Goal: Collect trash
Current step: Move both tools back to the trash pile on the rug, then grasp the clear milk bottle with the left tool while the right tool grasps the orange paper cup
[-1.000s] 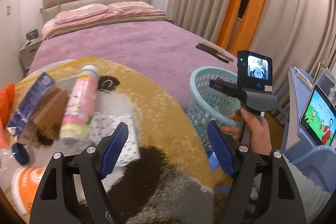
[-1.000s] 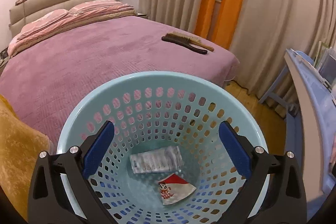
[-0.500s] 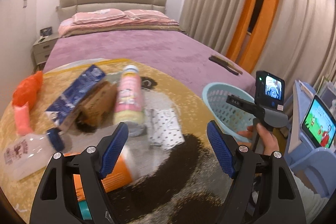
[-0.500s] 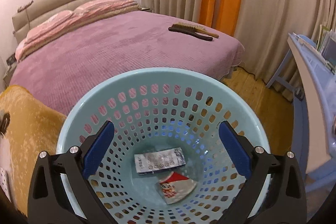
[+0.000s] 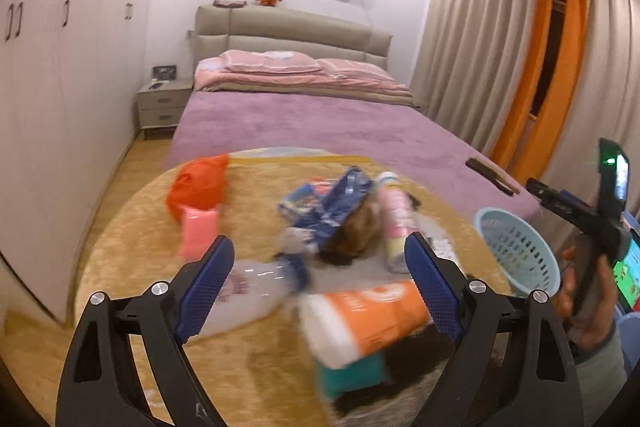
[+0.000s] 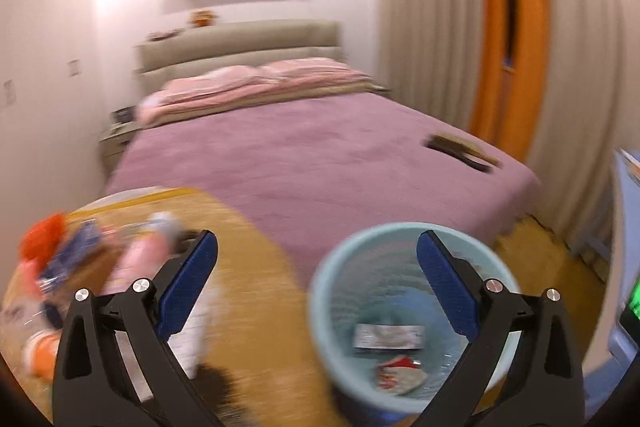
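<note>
- The left gripper is hovering over a round yellow rug strewn with trash, its jaws opening wide with nothing clamped between the blue pads.
- Lying under it, blurred, are an orange-and-white cup at 5 o'clock of the rug and a clear plastic bottle just beside it, at 6 o'clock.
- Toward the rug's centre, a blue wrapper, a brown carton and a pink-labelled bottle are piling together, touching one another.
- An orange bag is sitting at 10 o'clock of the rug, with a pink packet touching its near edge.
- The right gripper is standing released and empty, its right jaw hanging over the pale blue basket.
- The basket is standing at 3 o'clock of the rug, at the foot of a purple-covered bed, and is holding a white blister pack and a red-and-white wrapper.
- A brush is lying at the bed's 4 o'clock corner, well apart from the trash.
- In the left wrist view, a person's hand is gripping the right gripper's handle beside the basket.
</note>
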{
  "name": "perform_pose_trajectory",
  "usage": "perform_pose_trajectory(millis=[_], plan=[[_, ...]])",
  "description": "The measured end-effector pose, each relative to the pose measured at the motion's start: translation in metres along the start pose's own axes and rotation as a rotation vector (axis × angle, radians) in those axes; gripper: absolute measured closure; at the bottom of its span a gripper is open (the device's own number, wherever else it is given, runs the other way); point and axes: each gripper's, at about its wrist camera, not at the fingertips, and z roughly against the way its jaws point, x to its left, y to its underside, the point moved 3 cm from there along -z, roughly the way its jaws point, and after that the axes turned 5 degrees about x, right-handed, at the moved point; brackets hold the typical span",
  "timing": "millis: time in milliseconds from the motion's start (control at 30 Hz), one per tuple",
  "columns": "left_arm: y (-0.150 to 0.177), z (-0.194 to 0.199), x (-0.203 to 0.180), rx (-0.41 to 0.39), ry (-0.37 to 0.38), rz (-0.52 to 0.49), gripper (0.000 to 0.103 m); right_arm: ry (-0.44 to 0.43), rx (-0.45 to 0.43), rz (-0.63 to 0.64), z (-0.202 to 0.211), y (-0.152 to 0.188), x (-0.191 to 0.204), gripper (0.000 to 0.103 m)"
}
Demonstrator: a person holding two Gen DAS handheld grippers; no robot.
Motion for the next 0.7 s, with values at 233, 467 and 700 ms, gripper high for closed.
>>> perform_pose_trajectory(millis=[233,467,700], plan=[[0.016,-0.016,0.050,0.082,-0.031,0.006,0.018,-0.209,0.043,0.157,0.021,0.021,0.084,0.020],[0.021,-0.054,0.094,0.161,-0.040,0.017,0.018,-0.376,0.166,0.205,0.016,0.056,0.132,0.028],[0.026,-0.090,0.110,0.289,0.088,0.062,0.018,-0.509,0.293,0.270,0.003,0.077,0.175,0.028]])
